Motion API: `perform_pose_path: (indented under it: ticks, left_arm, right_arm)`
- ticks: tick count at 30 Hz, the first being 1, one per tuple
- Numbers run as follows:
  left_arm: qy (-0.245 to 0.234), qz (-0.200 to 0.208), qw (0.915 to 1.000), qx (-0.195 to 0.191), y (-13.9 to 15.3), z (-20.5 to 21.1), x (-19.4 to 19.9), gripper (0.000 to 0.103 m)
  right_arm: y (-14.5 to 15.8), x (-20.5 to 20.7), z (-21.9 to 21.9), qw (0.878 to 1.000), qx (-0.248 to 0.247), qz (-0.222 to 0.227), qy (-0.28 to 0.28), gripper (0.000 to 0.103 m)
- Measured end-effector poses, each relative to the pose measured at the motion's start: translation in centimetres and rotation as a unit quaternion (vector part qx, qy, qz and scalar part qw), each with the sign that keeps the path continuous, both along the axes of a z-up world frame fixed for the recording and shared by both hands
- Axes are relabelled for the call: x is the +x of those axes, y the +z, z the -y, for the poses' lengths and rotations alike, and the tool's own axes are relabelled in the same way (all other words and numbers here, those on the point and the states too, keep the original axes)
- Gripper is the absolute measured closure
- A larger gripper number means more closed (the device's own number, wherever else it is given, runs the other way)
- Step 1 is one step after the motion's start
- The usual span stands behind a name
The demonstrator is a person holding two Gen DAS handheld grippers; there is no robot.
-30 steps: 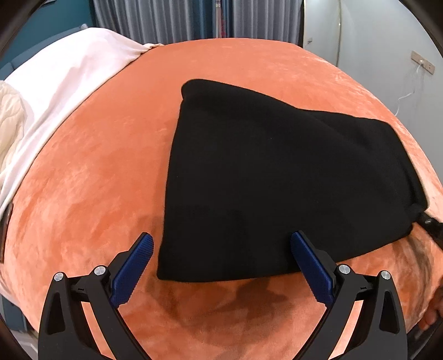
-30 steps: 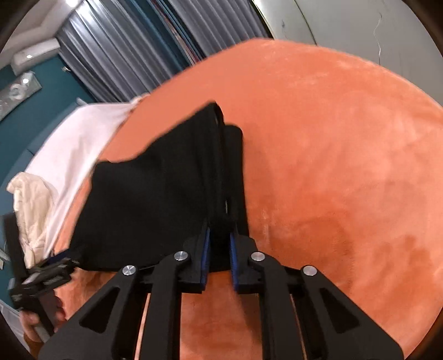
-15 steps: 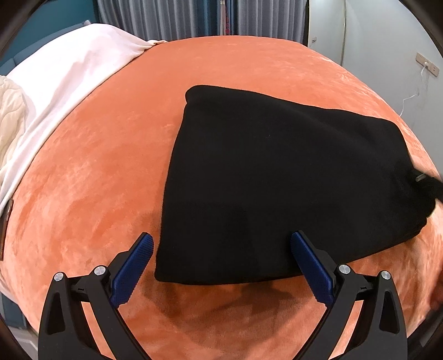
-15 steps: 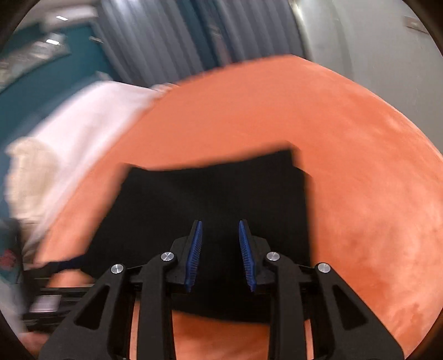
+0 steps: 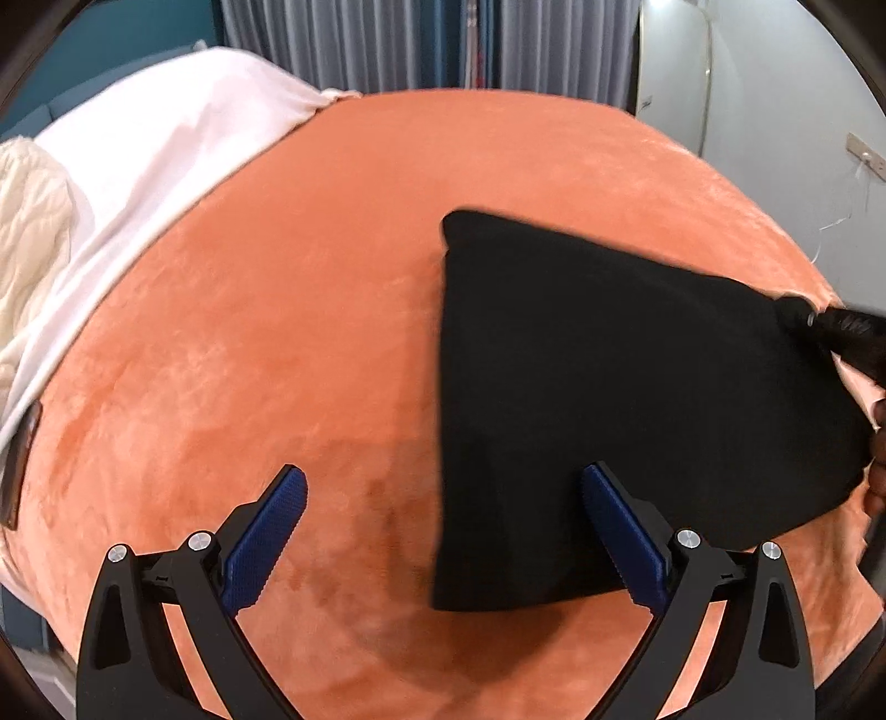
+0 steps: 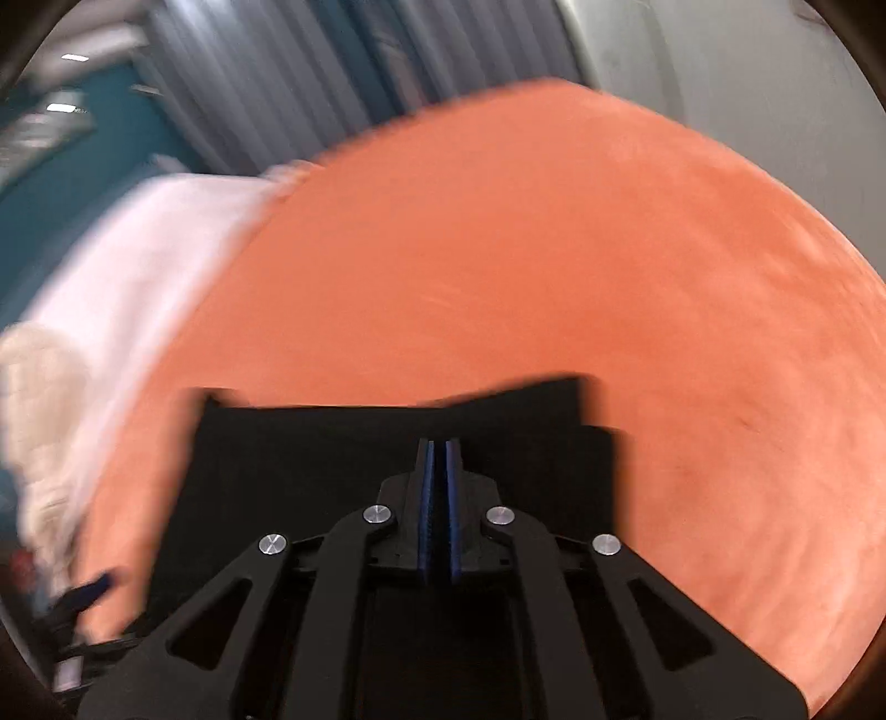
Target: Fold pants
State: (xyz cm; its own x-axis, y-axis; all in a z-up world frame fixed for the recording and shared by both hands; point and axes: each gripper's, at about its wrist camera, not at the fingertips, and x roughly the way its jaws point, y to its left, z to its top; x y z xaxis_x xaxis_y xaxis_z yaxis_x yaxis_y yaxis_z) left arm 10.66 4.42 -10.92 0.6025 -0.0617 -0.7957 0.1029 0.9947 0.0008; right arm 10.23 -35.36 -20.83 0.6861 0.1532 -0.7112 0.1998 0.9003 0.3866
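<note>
Pants folded to a compact block, right gripper closed over it

Pants [image 5: 637, 399] lie as a black, already-doubled packet on the orange blanket [image 5: 310, 343], and by my reading the folding is at a late stage, perhaps the last tuck or a tidy-up. Left gripper [image 5: 443, 531] hangs with its blue pads spread wide, nothing between them but blanket and the near-left corner of the cloth; its right finger overlaps the packet's near edge in view, though I cannot tell if it touches. Right gripper [image 6: 440, 498] has its jaws just brought together, pads nearly meeting, with the packet directly beneath and ahead of its tips. Whether a pinch of cloth sits between those pads, I cannot tell; black on black and heavy blur hide it.

Next move, as I judge it: if another fold is wanted, each tool needs a clean bite on an edge, lifted together so the layers don't slide apart. Soft plush underneath may drag at the fabric.

Off to the far left of the left tool, a white sheet [image 5: 166, 144] covers the bed's head end, with a cream knitted throw [image 5: 27, 249] beside it. Grey curtains [image 5: 432, 44] hang beyond, a pale wall [image 5: 775, 111] to the far right.
</note>
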Motion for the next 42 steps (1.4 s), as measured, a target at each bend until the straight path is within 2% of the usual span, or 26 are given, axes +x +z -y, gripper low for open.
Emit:
perform_pose_path:
  ticks: [1, 2, 4, 6, 10, 12, 13, 15, 18, 21, 22, 24, 25, 26, 27, 28, 29, 30, 33, 36, 37, 38, 39, 40, 41, 42]
  left_arm:
    - [-0.005, -0.004, 0.9999, -0.013, -0.3, -0.4, -0.1, 0.005]
    - [-0.010, -0.007, 0.9993, -0.034, -0.5, -0.9, -0.2, 0.005]
    - [-0.009, -0.011, 0.9987, -0.048, -0.8, -1.7, -0.3, 0.005]
    - [-0.002, -0.015, 0.9980, -0.061, -1.1, -2.3, -0.2, 0.005]
    - [0.000, -0.023, 0.9960, -0.087, -1.2, -2.4, -0.3, 0.005]
    - [-0.003, -0.027, 0.9946, -0.100, -1.0, -2.9, -0.8, 0.005]
    - [-0.004, -0.026, 0.9943, -0.104, -0.7, -3.0, -1.1, 0.005]
    - [-0.011, -0.018, 0.9945, -0.102, -0.1, -3.5, -1.8, 0.005]
    - [-0.012, -0.011, 0.9957, -0.091, 0.2, -4.5, -2.5, 0.005]
    - [-0.009, -0.016, 0.9953, -0.095, -0.1, -5.4, -2.7, 0.005]
    - [-0.006, -0.016, 0.9951, -0.097, -0.1, -5.5, -2.9, 0.005]
    - [-0.003, -0.018, 0.9941, -0.107, -0.2, -5.4, -2.8, 0.005]
    - [-0.003, -0.020, 0.9939, -0.109, -0.2, -5.3, -2.7, 0.005]
    - [-0.003, -0.023, 0.9937, -0.109, -0.1, -4.9, -2.6, 0.005]
    - [-0.006, -0.027, 0.9936, -0.109, 0.1, -4.6, -2.6, 0.005]
    - [-0.007, -0.025, 0.9937, -0.108, 0.6, -4.7, -2.8, 0.005]
    - [-0.007, -0.020, 0.9939, -0.108, 0.9, -4.9, -3.1, 0.005]
    - [-0.004, -0.011, 0.9944, -0.105, 1.4, -5.3, -3.5, 0.005]
    - [0.008, 0.002, 0.9951, -0.098, 1.7, -6.1, -3.9, 0.005]
    - [0.016, -0.009, 0.9943, -0.105, 1.5, -6.0, -3.3, 0.005]
    - [0.016, -0.012, 0.9939, -0.108, 1.6, -5.7, -3.2, 0.005]
    - [0.013, -0.012, 0.9935, -0.112, 1.7, -5.6, -2.9, 0.005]
    - [0.007, -0.012, 0.9933, -0.114, 1.8, -5.3, -2.7, 0.005]
    - [0.001, -0.015, 0.9933, -0.115, 2.0, -4.8, -2.7, 0.005]
    - [-0.009, -0.023, 0.9931, -0.114, 1.9, -4.1, -2.4, 0.005]
    - [-0.016, -0.033, 0.9923, -0.118, 1.7, -3.6, -2.1, 0.005]
  right_arm:
    - [-1.1, 0.2, 1.2, 1.000, 0.001, -0.004, -0.019, 0.103]
    - [-1.9, -0.2, 2.7, 0.998, 0.052, 0.009, -0.027, 0.103]
    - [-1.4, -0.9, 3.3, 0.995, 0.090, 0.009, -0.049, 0.103]
    - [1.5, -1.1, 0.4, 0.998, 0.039, 0.023, -0.043, 0.097]
    - [5.1, 2.5, -9.8, 0.992, 0.051, 0.047, 0.110, 0.097]
    - [4.7, 5.7, -16.1, 0.979, 0.058, 0.027, 0.194, 0.097]
    - [3.7, 8.0, -20.0, 0.972, 0.037, 0.005, 0.230, 0.097]
    - [2.1, 11.4, -24.2, 0.965, 0.008, -0.021, 0.260, 0.098]
    - [0.2, 15.2, -26.4, 0.968, -0.024, -0.036, 0.248, 0.103]
    - [2.4, 15.2, -25.4, 0.975, 0.020, -0.021, 0.222, 0.102]
    - [3.2, 14.8, -25.5, 0.973, 0.023, -0.005, 0.229, 0.096]
    - [3.7, 13.9, -26.5, 0.967, 0.002, 0.011, 0.253, 0.096]
    - [2.6, 14.7, -27.0, 0.968, -0.024, 0.000, 0.251, 0.093]
    - [1.4, 15.5, -27.0, 0.969, -0.049, -0.020, 0.241, 0.095]
    - [-0.3, 16.8, -26.5, 0.971, -0.043, -0.042, 0.232, 0.095]
    - [-0.3, 17.4, -24.9, 0.976, 0.001, -0.040, 0.213, 0.098]
    - [0.4, 17.1, -23.6, 0.982, 0.012, -0.036, 0.185, 0.103]
    - [1.4, 16.3, -21.9, 0.987, 0.005, -0.025, 0.157, 0.098]
    - [4.1, 10.9, -17.0, 0.991, -0.005, 0.029, 0.132, 0.097]
    - [3.1, 4.7, -11.0, 0.995, -0.039, 0.021, 0.084, 0.088]
    - [1.9, 3.1, -9.3, 0.996, -0.064, 0.009, 0.059, 0.096]
    - [0.5, 1.2, -6.7, 0.998, -0.059, 0.004, 0.035, 0.098]
    - [0.0, -0.9, -4.0, 1.000, -0.027, 0.009, 0.008, 0.103]
    - [0.2, -2.1, -2.8, 1.000, -0.003, 0.011, -0.003, 0.103]
    - [0.7, -4.1, -1.3, 0.999, 0.006, 0.006, -0.037, 0.086]
    - [1.5, -5.8, -0.2, 0.998, -0.004, 0.002, -0.059, 0.076]
